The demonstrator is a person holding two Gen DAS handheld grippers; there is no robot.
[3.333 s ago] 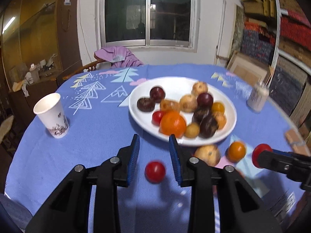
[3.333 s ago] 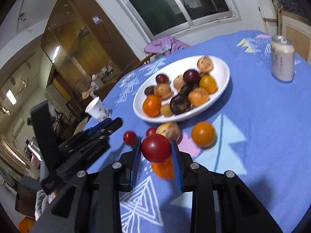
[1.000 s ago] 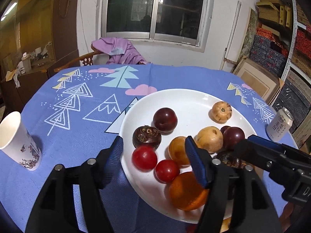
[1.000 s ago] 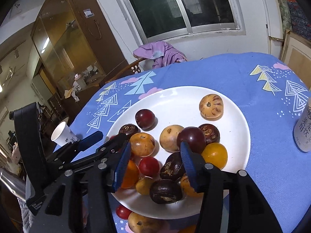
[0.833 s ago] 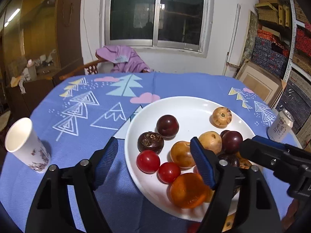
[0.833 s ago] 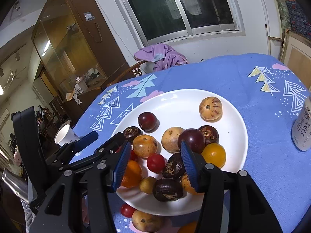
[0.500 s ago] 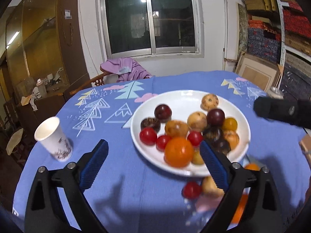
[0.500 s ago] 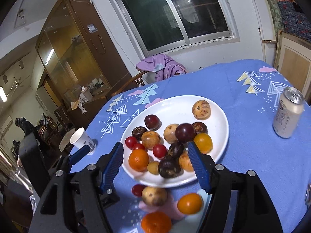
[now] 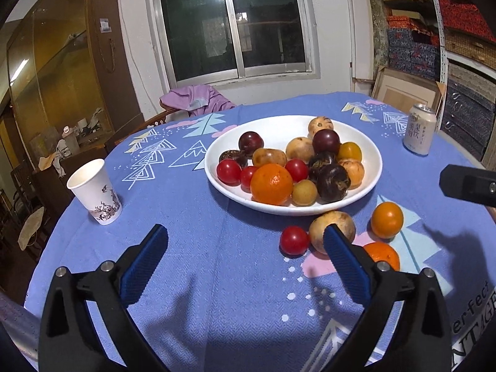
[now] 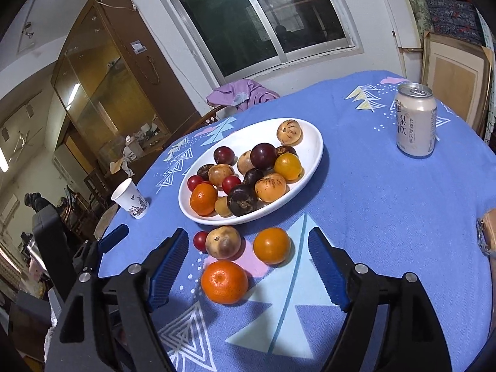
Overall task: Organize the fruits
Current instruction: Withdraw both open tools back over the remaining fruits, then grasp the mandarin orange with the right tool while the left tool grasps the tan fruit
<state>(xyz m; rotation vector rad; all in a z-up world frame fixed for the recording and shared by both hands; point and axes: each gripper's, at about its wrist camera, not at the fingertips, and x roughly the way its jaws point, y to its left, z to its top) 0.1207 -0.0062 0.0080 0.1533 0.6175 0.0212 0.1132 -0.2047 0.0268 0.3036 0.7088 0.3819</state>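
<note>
A: Table (image 9: 192, 279) first. What is sitting on the blue cloth?

B: White plate (image 9: 365, 152) in the middle, and it is carrying most of the fruit in one heap. Makes sense as the collection point: the raised rim is keeping round things from rolling off.

A: And off the plate?

B: Four fruits are lying on the cloth just beside the near rim: a mandarin (image 10: 224, 282), an orange (image 10: 272, 245), a tan fruit (image 10: 223, 242) and a small tomato (image 10: 201, 239). The tan fruit and the tomato are sitting touching or nearly so. I'd say these four are what's left to sort.

A: Anything else in the way?

B: A can (image 10: 415, 121) is standing upright far right, a paper cup (image 9: 94, 192) upright far left. Both well apart from the fruit, so they aren't blocking anything.

A: Grippers?

B: Left gripper (image 9: 245, 263) is standing spread wide with nothing between the pads, over bare cloth, tomato and tan fruit just off its right finger. Its jaws have just been opening. Right gripper (image 10: 248, 263) is also gaping and empty, jaws likewise just been opening; the mandarin is lying in line between its fingers, not touched.

A: Why both so wide?

B: My guess: they're readying for the next pick. The mandarin is the biggest loose piece, so it's needing that spread. Right is looking best lined up for it, left for the tomato.

A: Risk?

B: Round fruit on cloth. A nudge from one finger is likely sending it rolling.
</note>
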